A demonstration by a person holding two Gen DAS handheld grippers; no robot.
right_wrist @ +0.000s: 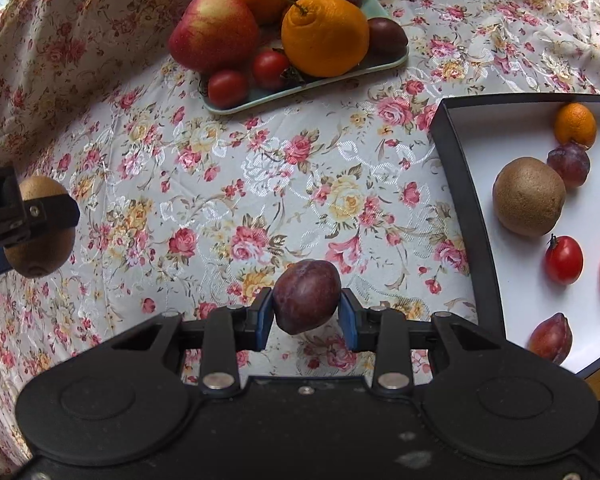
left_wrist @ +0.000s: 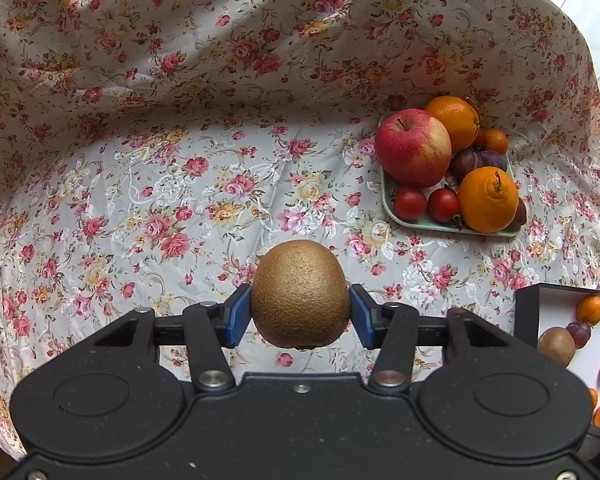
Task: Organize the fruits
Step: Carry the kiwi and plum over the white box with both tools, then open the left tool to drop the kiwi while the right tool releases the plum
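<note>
My left gripper (left_wrist: 300,299) is shut on a brown kiwi (left_wrist: 300,276), blue pads pressed to its two sides, above the flowered cloth. The same kiwi (right_wrist: 40,248) shows at the left edge of the right wrist view. A dark purple plum (right_wrist: 306,290) sits between the pads of my right gripper (right_wrist: 306,301), which is shut on it just above the cloth. Beyond both stands a pale green tray (right_wrist: 300,89) bearing a red apple (right_wrist: 214,32), two large oranges (right_wrist: 324,34), small tomatoes (right_wrist: 228,88) and plums. The tray (left_wrist: 420,227) lies to the upper right in the left wrist view.
A black-walled box (right_wrist: 464,184) with a white floor lies at the right. It holds a kiwi (right_wrist: 528,202), two plums, a cherry tomato (right_wrist: 564,260) and small mandarins (right_wrist: 575,125). Its corner (left_wrist: 526,312) shows in the left wrist view. Draped cloth rises behind the tray.
</note>
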